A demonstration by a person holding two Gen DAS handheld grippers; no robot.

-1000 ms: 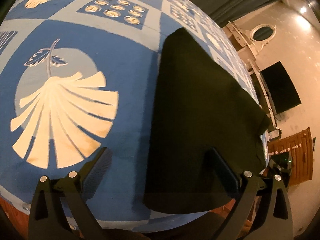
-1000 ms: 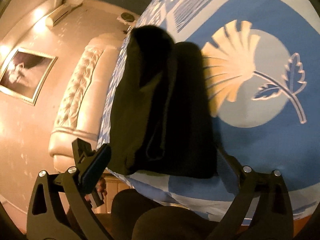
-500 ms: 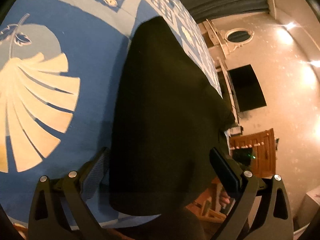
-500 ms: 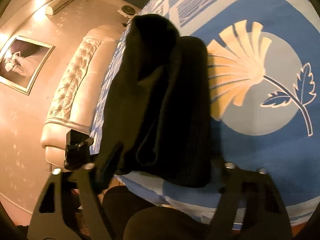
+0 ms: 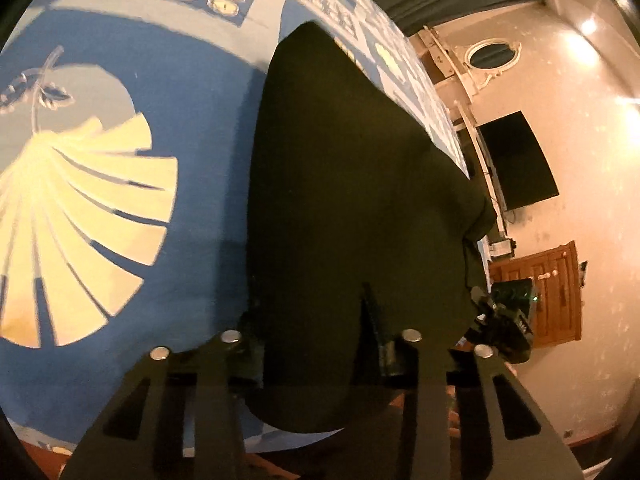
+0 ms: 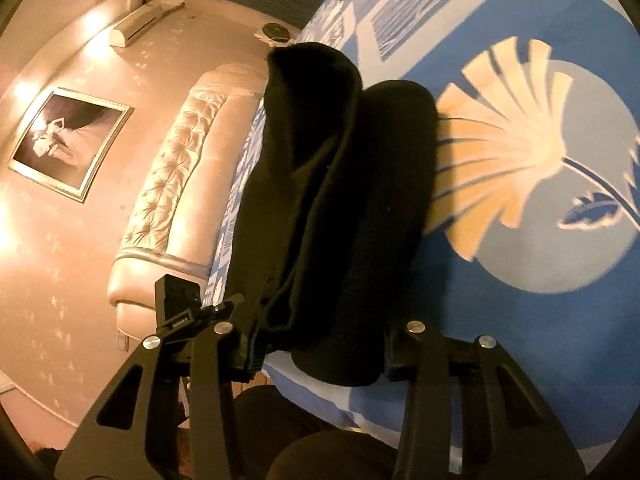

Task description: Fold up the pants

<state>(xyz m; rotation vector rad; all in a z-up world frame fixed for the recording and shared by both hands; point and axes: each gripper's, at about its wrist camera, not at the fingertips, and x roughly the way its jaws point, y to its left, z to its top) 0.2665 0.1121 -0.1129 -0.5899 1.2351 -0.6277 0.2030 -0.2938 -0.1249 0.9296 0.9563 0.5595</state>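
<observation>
On blue bedspread (image 5: pixel 192 80): black pants (image 5: pixel 352 200), no readable writing; tongs (image 5: pixel 312 332) straddling hem.

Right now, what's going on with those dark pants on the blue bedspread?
A person is folding the dark pants on the blue patterned bedspread, one hand-held gripper in each hand. The left hand-held gripper and the right hand-held gripper both have their fingers closed in around the near end of the fabric. The pants already lie doubled lengthwise.

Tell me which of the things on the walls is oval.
The white-framed piece high on the wall, above the black screen. That screen and the framed picture are both rectangular.
</observation>
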